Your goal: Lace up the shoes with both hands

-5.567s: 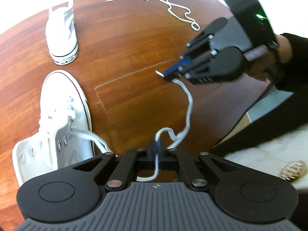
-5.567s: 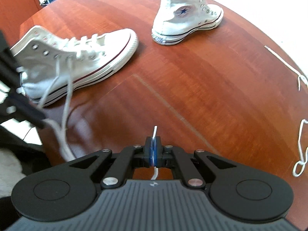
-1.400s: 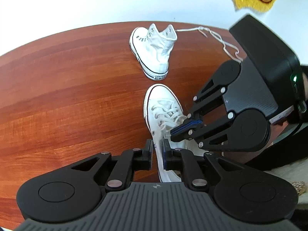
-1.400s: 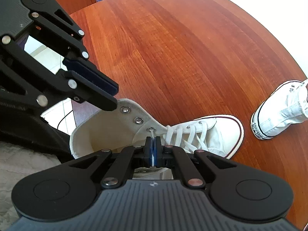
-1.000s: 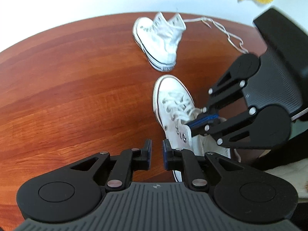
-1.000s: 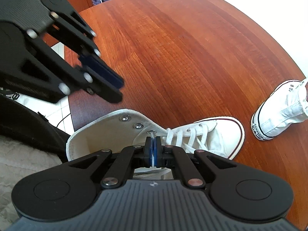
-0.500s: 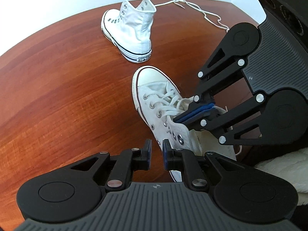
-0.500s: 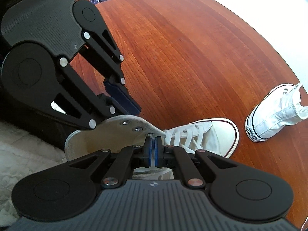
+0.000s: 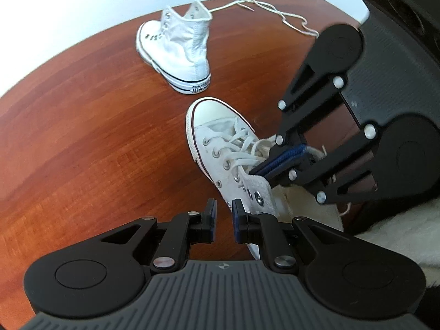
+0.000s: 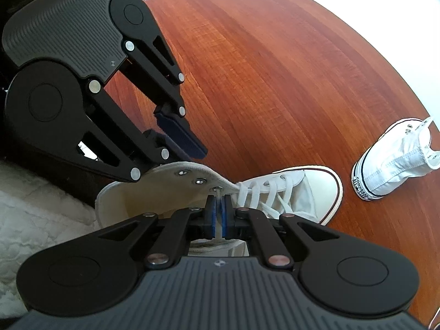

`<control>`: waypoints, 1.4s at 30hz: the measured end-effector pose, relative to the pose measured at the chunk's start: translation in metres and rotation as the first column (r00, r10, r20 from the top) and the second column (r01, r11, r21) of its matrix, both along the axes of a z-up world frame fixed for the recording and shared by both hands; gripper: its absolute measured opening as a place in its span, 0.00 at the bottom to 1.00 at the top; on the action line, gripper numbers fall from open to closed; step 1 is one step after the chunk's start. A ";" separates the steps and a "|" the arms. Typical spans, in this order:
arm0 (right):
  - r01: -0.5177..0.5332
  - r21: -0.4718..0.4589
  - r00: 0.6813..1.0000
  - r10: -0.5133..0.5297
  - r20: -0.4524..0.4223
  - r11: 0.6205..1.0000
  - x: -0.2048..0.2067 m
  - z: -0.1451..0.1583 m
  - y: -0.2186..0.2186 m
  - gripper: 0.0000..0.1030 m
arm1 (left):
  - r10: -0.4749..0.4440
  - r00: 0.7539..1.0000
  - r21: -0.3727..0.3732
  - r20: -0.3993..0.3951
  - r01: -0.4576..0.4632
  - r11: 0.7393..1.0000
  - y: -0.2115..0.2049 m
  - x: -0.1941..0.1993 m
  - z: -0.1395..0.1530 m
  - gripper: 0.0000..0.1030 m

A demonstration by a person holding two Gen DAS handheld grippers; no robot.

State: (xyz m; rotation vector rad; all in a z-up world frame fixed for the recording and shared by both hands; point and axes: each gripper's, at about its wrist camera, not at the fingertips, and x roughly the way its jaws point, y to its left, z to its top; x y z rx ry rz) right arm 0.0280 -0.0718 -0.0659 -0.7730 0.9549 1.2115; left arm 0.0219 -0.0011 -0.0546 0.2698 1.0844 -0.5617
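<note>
while right gripper (image 10: 219,205) pinches lace (image 10: 219,192), left gripper (image 9: 223,209) rolled (empty)

Reddish wooden counter (image 9: 82,143): part-laced sneaker (image 9: 220,148) right under the claws, unlaced sneaker (image 9: 181,52) standing beyond it, loose lace (image 9: 277,16) farther off.

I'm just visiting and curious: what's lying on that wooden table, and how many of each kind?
White high-top shoes: 2, the near shoe, partly laced, and the far shoe, with empty eyelets.
Loose white laces: 1, the loose lace beyond the far shoe.
Hand-held grippers: 2, the left gripper and the right gripper.
Total: 5.
</note>
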 end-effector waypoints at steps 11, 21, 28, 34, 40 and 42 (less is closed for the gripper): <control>-0.016 0.002 1.000 0.016 0.005 1.000 0.002 -0.002 0.001 0.03 | -0.377 0.919 0.190 0.118 0.352 0.916 -0.021 -0.007 0.003 0.12; -0.016 0.006 1.000 0.016 0.006 1.000 0.003 -0.004 0.002 0.03 | -0.607 0.791 0.311 0.074 0.560 0.768 -0.035 -0.012 -0.007 0.13; -0.016 0.009 1.000 0.016 0.008 1.000 0.003 -0.004 0.004 0.03 | -0.671 0.737 0.334 0.080 0.615 0.714 -0.037 -0.014 -0.006 0.13; -0.017 0.012 1.000 0.017 0.009 1.000 0.003 -0.004 0.005 0.03 | -0.731 0.678 0.365 0.073 0.664 0.653 -0.041 -0.016 -0.005 0.12; -0.014 0.011 1.000 0.014 0.008 1.000 0.001 -0.004 0.004 0.03 | -0.775 0.629 0.359 0.052 0.712 0.603 -0.042 -0.018 -0.005 0.03; -0.009 0.013 1.000 0.009 0.005 1.000 0.002 -0.004 0.003 0.03 | -0.779 0.625 0.357 0.052 0.717 0.599 -0.042 -0.019 -0.005 0.03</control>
